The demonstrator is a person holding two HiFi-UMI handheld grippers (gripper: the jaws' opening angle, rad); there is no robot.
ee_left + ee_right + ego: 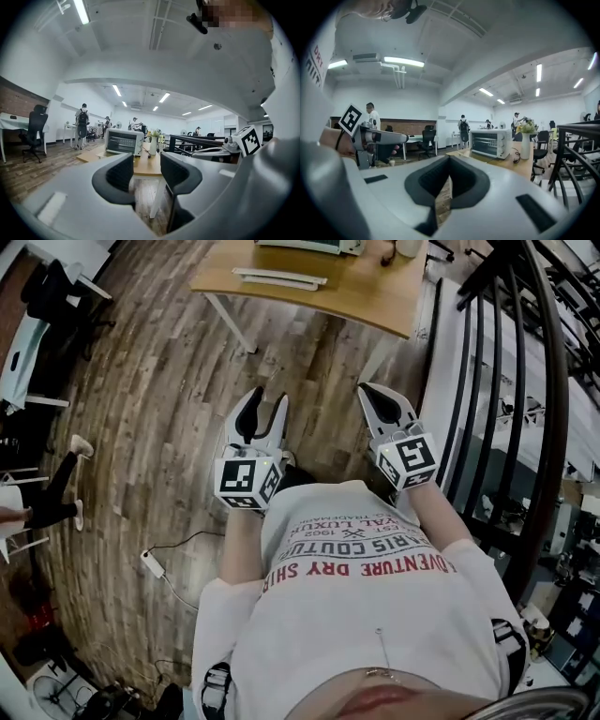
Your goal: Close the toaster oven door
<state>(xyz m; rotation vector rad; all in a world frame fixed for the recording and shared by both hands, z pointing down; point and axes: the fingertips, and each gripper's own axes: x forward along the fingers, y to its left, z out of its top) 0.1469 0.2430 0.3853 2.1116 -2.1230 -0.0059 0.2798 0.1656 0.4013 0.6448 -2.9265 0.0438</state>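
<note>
The white toaster oven (124,141) stands on a wooden table (375,296) well ahead of me, and its glass door looks closed against its front. The oven (490,143) also shows in the right gripper view, and only its edge (300,245) shows at the top of the head view. I hold both grippers close to my chest, far short of the table. My left gripper (147,171) is open with nothing between its jaws, seen over the floor (267,404). My right gripper (449,176) is shut and empty, with its tips together (375,395).
A vase of flowers (153,143) stands on the table beside the oven. A black metal railing (525,381) runs along my right. A cable with a plug block (150,563) lies on the wood floor. Office chairs, desks and people are in the background.
</note>
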